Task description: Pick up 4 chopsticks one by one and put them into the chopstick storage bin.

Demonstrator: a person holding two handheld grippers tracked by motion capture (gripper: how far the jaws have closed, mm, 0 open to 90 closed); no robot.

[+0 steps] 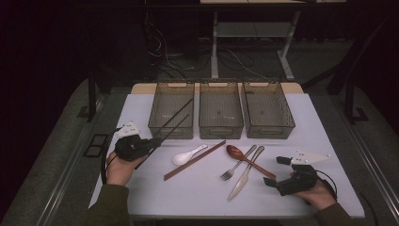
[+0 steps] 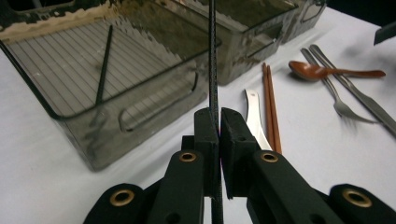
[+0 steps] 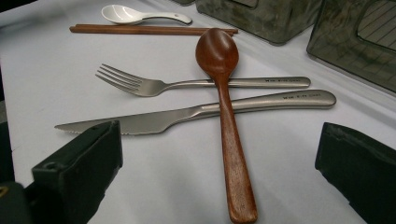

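Fingers of the left gripper (image 2: 216, 122) are pressed together on a black chopstick (image 2: 213, 56), which runs up from between them over the near rim of the left bin (image 2: 70, 116); in the high view that gripper (image 1: 153, 142) sits at about 9 o'clock on the counter (image 1: 202, 193), with the stick slanting toward 1 o'clock across the bin's front wall. A second black chopstick (image 2: 103, 65) lies inside that bin on its ribbed floor. Fingers of the right gripper (image 3: 219, 163) stand wide apart with nothing between them, low at about 4 o'clock on the counter (image 1: 277, 172), facing a wooden spoon (image 3: 229, 126) that lies across a steel fork (image 3: 154, 85) and a steel knife (image 3: 187, 114). Beyond these, toward 11 o'clock in the right gripper view, lie a pair of brown chopsticks (image 3: 149, 30) and a white spoon (image 3: 135, 15).
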